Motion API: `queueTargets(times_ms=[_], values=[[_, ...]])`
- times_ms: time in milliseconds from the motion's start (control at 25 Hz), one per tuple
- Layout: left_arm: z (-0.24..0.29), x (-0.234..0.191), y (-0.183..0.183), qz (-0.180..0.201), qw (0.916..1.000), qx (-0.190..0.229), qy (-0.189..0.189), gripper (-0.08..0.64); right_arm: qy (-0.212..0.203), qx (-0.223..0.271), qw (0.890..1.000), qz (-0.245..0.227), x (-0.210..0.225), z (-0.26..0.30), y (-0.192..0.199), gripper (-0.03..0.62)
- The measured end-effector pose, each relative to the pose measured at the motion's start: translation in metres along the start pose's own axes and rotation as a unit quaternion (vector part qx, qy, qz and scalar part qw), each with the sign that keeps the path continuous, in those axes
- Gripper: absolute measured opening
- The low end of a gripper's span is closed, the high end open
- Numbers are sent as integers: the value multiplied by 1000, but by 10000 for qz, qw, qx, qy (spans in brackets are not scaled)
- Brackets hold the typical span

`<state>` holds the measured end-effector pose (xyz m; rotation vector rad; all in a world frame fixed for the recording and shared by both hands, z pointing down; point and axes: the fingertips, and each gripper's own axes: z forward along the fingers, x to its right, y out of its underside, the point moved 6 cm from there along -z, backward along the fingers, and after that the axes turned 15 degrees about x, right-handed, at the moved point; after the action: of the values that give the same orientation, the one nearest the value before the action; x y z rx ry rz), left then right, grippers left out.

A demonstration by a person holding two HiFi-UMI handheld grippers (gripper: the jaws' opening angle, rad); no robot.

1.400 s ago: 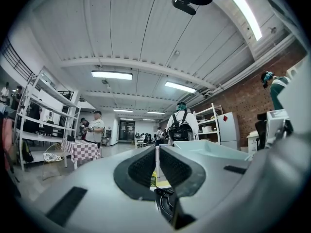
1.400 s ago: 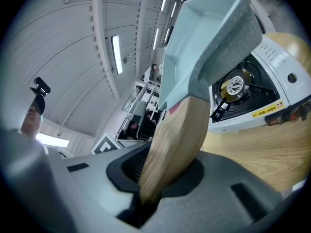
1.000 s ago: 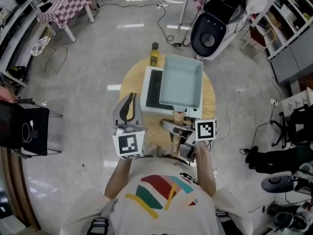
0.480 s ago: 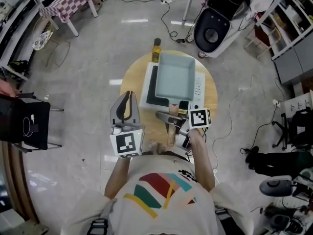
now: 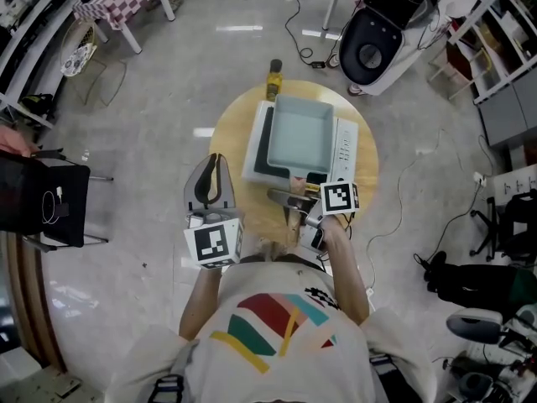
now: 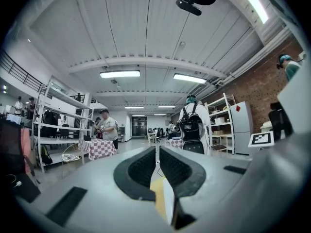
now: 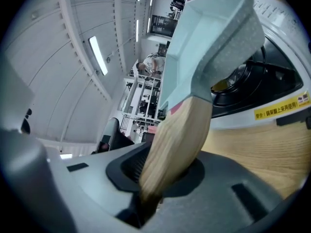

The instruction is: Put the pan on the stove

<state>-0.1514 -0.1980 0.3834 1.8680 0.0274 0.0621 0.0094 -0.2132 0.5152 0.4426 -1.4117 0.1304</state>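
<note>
**Right claw on the handle, pan over the stove**

1. Right claw (image 5: pixel 292 201): closed on the wooden handle (image 7: pixel 180 140) of the pan (image 5: pixel 300 137). The handle runs straight down between the jaws, and both pads bear on it. The jaws have just been opening a little with the handle between them. I judge this to be the start of the release, not a lost grip.

2. Reason for the grip: I hold the handle near its free end, well back from the pan body. This keeps the claw off the stove (image 5: pixel 346 145) and lets the handle serve as a lever for steering the pan.

3. Pan position: the pale square pan covers most of the dark glass cooking zone. Its handle reaches back toward me over the front edge of the stove and the round wooden counter (image 5: pixel 231 133). In the right gripper view the pan (image 7: pixel 214 33) stands directly over the glass of the stove (image 7: pixel 272 76). I cannot tell whether its base bears fully on it.

4. Left claw (image 5: pixel 211 179): jaws together with nothing between them. I keep it level, off the near left side of the counter, so it stays clear of the pan. A bottle (image 5: pixel 274 78) stands at the far edge of the counter, apart from the stove.

5. Next action, as I judge it: confirm that the pan rests flat, then open the right claw fully and draw it back along the handle.
</note>
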Motion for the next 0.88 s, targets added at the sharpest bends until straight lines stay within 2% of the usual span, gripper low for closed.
queueTargets(times_ms=[520, 640, 880], values=[[-4, -5, 14, 223, 9995, -205, -101, 21, 183, -9, 9997, 142, 21, 6, 2, 55], [-2, -7, 10, 177, 9995, -208, -146, 21, 201, 8, 9996, 195, 25, 7, 2, 55], [-3, -11, 10, 241, 9992, -242, -219, 21, 296, 24, 9995, 114, 31, 9, 0, 57]])
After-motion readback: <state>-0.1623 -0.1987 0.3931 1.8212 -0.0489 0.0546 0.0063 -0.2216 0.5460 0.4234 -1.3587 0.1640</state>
